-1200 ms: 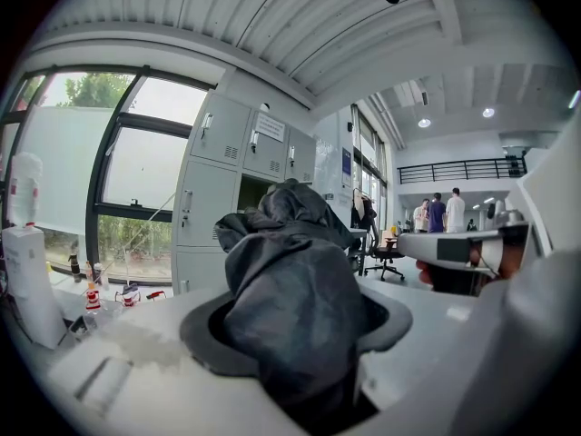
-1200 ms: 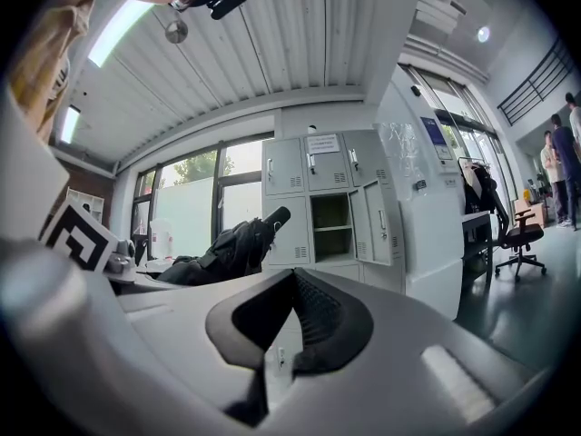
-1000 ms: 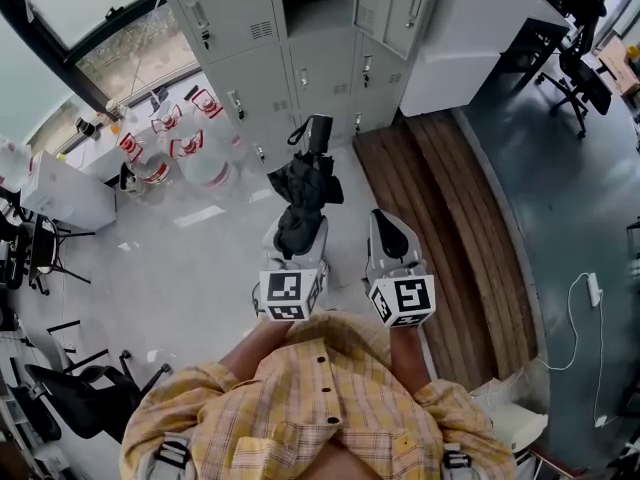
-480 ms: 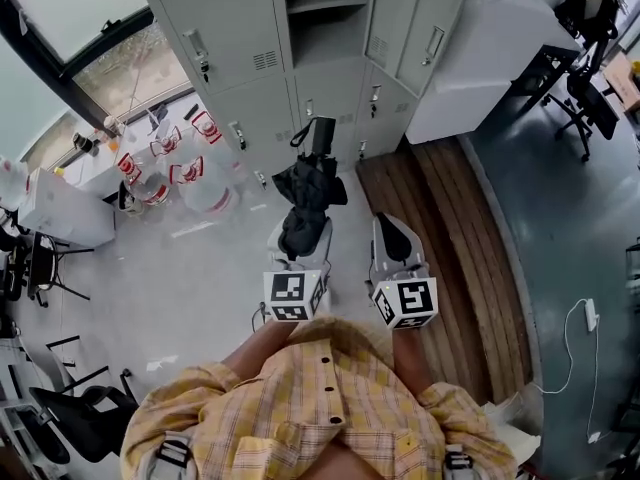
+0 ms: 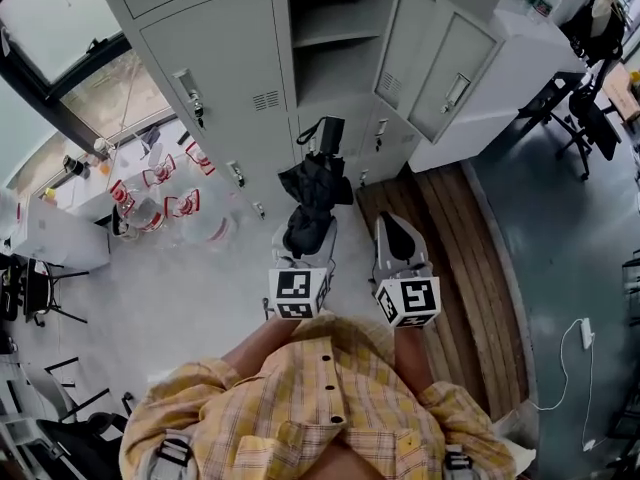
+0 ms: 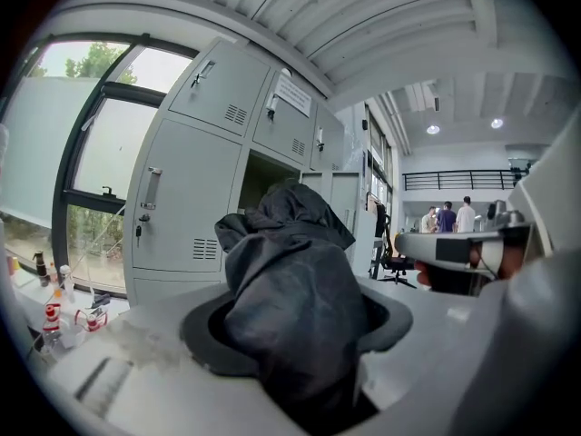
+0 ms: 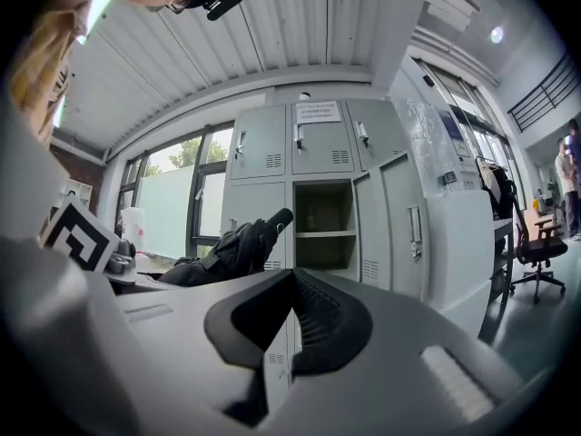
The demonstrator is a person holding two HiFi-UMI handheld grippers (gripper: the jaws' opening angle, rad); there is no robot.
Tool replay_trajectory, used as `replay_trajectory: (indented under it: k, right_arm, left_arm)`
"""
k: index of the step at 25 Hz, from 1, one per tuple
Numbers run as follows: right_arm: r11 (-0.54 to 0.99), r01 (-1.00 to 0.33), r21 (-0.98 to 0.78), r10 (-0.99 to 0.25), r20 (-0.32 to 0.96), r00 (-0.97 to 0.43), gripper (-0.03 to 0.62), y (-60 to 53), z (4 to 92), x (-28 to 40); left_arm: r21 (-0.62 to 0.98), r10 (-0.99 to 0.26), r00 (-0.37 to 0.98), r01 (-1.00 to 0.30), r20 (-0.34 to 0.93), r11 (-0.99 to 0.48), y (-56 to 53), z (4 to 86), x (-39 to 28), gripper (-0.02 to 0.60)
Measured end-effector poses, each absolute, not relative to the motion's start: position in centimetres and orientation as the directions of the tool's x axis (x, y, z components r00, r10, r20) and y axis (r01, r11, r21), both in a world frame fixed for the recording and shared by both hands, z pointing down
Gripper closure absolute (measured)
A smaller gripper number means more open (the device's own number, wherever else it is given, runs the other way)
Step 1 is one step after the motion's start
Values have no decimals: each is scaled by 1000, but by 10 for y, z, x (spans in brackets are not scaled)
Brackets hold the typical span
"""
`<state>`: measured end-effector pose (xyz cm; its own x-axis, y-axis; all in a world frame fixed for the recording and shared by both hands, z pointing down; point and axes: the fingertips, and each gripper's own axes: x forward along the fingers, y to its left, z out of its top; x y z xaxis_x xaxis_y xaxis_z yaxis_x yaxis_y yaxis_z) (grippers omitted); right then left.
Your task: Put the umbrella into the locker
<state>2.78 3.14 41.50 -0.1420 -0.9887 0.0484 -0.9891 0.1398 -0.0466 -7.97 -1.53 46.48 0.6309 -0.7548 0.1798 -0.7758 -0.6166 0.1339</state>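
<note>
A folded black umbrella [image 5: 312, 193] is held level, its handle [image 5: 328, 133] pointing at the grey lockers. My left gripper [image 5: 305, 240] is shut on its bunched fabric; in the left gripper view the umbrella [image 6: 295, 298] fills the space between the jaws and hides the pads. Ahead stands the open locker compartment [image 5: 335, 48] with a shelf inside and its door [image 5: 405, 53] swung to the right. My right gripper [image 5: 398, 233] travels beside the left one, shut with nothing in it. In the right gripper view the umbrella [image 7: 231, 248] lies left of the open locker [image 7: 324, 225].
Several water jugs [image 5: 165, 203] stand on the floor at the left below a window. A wooden platform [image 5: 440, 228] runs along the right, beside a white cabinet [image 5: 500, 78]. Office chairs [image 5: 590, 108] stand far right. People [image 6: 445, 216] stand far off.
Both grippers have moved forward towards the lockers, the umbrella still in the left one. The open compartment now looks larger and nearer.
</note>
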Motion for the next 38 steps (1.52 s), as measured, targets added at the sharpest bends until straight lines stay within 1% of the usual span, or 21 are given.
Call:
replay_trajectory:
  k: [5,15,23,29,38]
  right_arm:
    - [120,-992,-45,-992,40,-122,595,-10,418,31]
    - [117,-992,-48,-990,72,-121,595,-42,430,39]
    - [155,-987,-50,-985,72,-158,595,-90,431,58]
    - [209,-976,-60,-974,70,-213,595,-132,426,74]
    - [272,-960,-68,-957,83,-277,595,-186,427,100]
  left_arm:
    - [130,-750,635,-772,186,-622,-56,472,-76,322]
    - [139,-739,636,-771,223,-622,-85,485,-66,322]
    - [117,-746,618,-783,247,-611,-123,494,-48,322]
    - [143,-764,589,-807,263,-572,-159,494,-28,323]
    - [137,-795,529,-848,296,-512,-208,501,-4,322]
